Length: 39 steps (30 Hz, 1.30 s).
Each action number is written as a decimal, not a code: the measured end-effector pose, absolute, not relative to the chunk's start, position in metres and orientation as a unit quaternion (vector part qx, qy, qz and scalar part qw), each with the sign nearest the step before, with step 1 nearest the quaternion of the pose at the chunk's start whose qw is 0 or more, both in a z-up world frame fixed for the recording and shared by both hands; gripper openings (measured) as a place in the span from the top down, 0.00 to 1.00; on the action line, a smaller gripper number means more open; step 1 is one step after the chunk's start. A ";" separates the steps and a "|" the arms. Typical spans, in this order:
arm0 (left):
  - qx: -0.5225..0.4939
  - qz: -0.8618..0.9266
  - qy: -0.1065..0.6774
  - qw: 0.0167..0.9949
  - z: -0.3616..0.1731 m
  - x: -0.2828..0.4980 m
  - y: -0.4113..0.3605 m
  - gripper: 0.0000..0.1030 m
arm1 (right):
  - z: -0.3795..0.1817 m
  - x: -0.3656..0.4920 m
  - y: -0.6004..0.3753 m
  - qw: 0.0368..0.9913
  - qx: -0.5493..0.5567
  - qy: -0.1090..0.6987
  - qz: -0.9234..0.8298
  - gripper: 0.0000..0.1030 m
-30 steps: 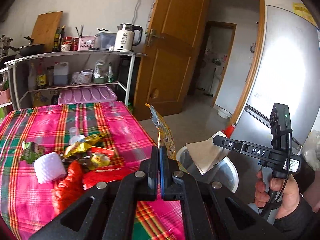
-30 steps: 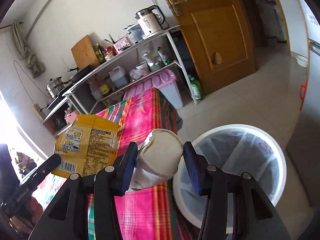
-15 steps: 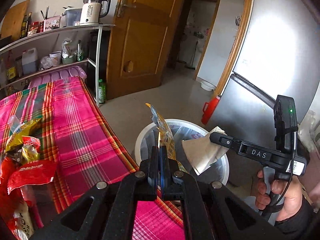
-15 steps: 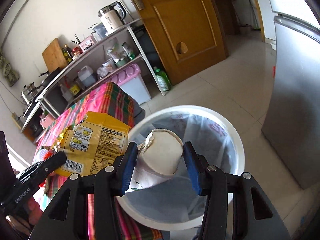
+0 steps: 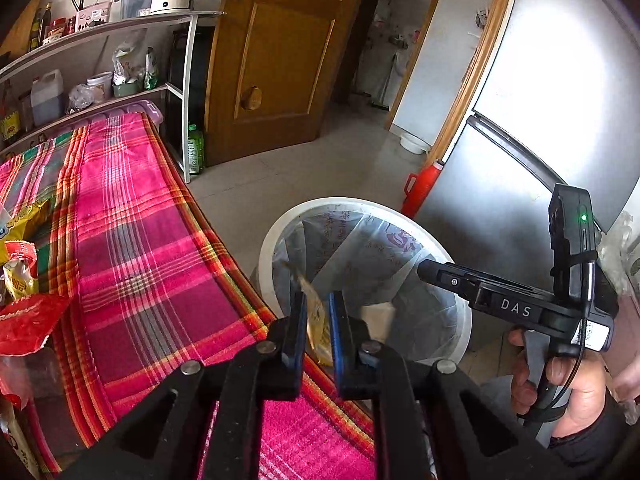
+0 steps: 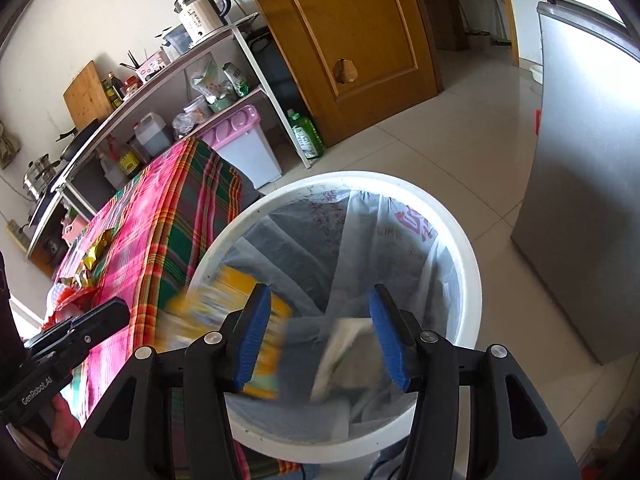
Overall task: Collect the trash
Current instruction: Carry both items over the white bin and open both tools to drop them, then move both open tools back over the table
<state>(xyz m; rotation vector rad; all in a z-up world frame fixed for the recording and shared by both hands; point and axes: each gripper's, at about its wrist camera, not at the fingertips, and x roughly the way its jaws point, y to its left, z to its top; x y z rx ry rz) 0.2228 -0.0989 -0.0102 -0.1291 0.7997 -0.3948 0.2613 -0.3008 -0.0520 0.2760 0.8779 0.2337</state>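
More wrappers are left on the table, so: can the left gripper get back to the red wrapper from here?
Probably yes: the left gripper is open, and only bare tablecloth lies between it and the red wrapper.

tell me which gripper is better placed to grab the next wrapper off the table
Left. The left gripper, open, sits over the table edge near the red wrapper; the right gripper is over the bin.
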 end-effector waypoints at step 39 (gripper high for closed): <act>-0.084 -0.074 0.291 0.950 0.034 0.115 0.025 0.74 | 0.022 0.178 -0.180 0.906 0.037 0.345 0.244 0.48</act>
